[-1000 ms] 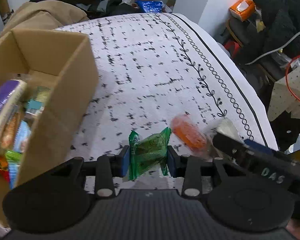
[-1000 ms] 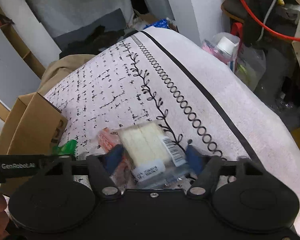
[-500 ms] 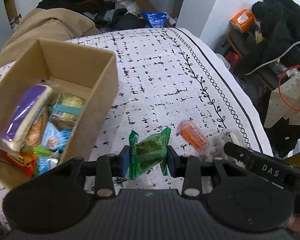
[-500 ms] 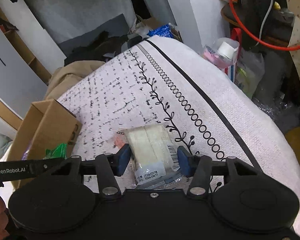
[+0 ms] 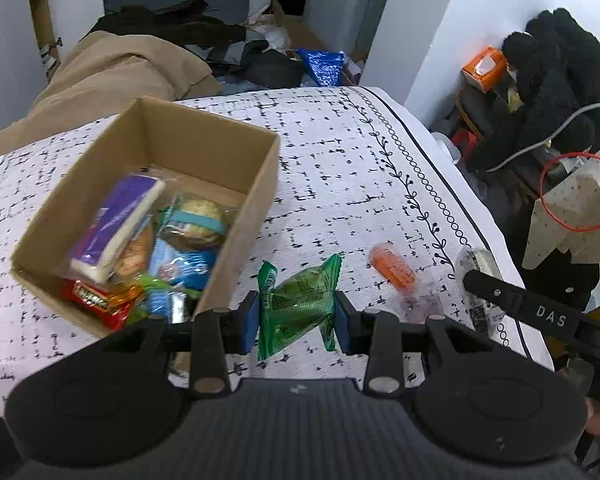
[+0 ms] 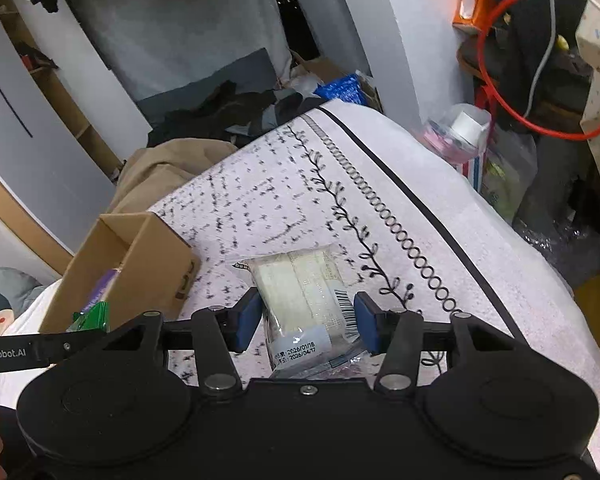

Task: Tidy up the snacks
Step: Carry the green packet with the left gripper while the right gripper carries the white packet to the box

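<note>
Left of both tools, on the patterned surface (image 5: 340, 152), sits the open cardboard box (image 5: 236, 216), already part full of wrapped snacks. That direction is what the coming move turns on.

Left tool (image 5: 296, 316): clamped narrow on a green snack packet (image 5: 298, 300), blue pads pressing its two sides, packet clear of the cloth. Packet's long axis runs roughly along the fingers, top crimp pointing away and a bit left. Box's near right wall is just beside this tool, slightly ahead and left, so a short sideways carry should put the packet over the opening.

Right tool (image 6: 306, 320): closed on a clear-wrapped pale sandwich pack (image 6: 300, 288), pads on both long sides, date label end toward the camera. Long axis also along the fingers. From this view the box (image 6: 140, 264) lies well to the left, beyond the left tool's arm bar, so this one has farther to go.

Judgement: left hand is nearer and likely drops first; right would need to cross leftward after, with some risk of the two tools crowding over the box.

An orange snack (image 5: 392, 268) lies loose on the surface between the two tools, not yet picked up.
</note>
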